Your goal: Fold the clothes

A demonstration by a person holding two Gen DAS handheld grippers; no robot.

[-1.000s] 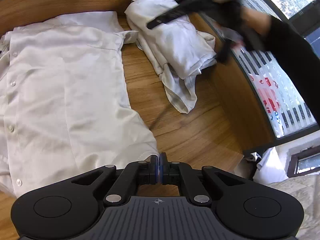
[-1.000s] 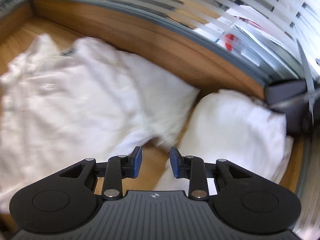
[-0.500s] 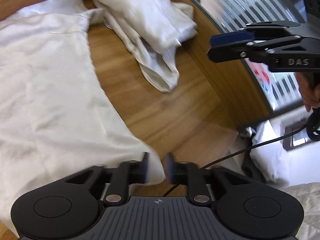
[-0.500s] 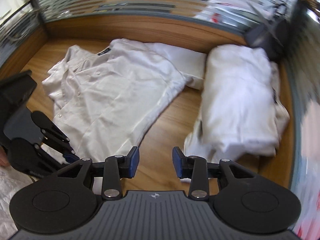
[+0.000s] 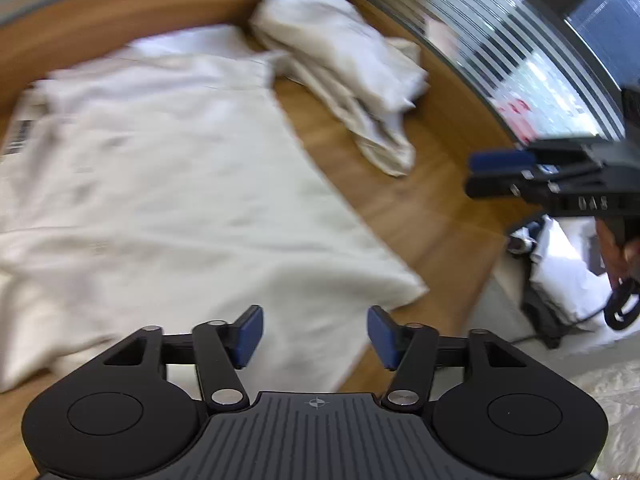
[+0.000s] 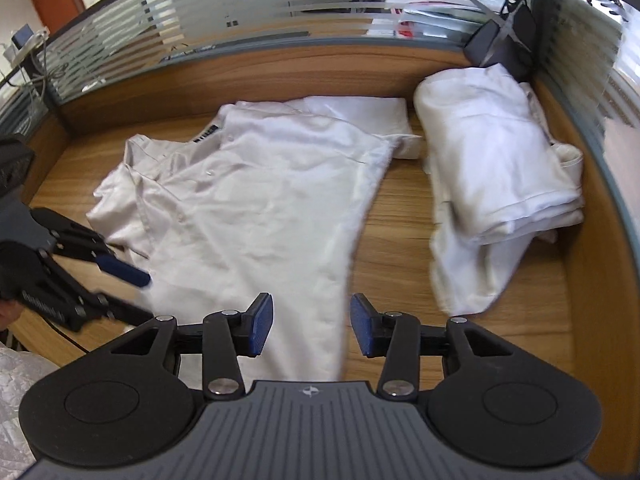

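Approach to the hem before a fold. A cream-white, button-front short-sleeved shirt (image 6: 256, 200) lies spread face-up on the brown wood-grain desk (image 6: 396, 216), collar toward the far wall; a loosely folded pile of similar white garments (image 6: 492, 164) lies just beside it at the desk's corner, its edge near the shirt's sleeve. To do this step well, each gripper should probably come down on one lower corner of the hem, pinch a single layer of cloth clear of the wood, and lift evenly with the other so the panel carries over without skewing or dragging the pile. The left gripper (image 5: 315, 336) has its blue-padded jaws spreading wider, with nothing pinched; the shirt's lower edge and corner (image 5: 400, 288) lie beneath and just ahead of the gap, not pressed by either pad. The right gripper (image 6: 312, 330) is likewise opening and empty, hovering over the hem, whose side edge runs down through the gap between its fingers. From the right wrist view the left gripper appears at the shirt's near-left edge; whether it touches the cloth cannot be told.
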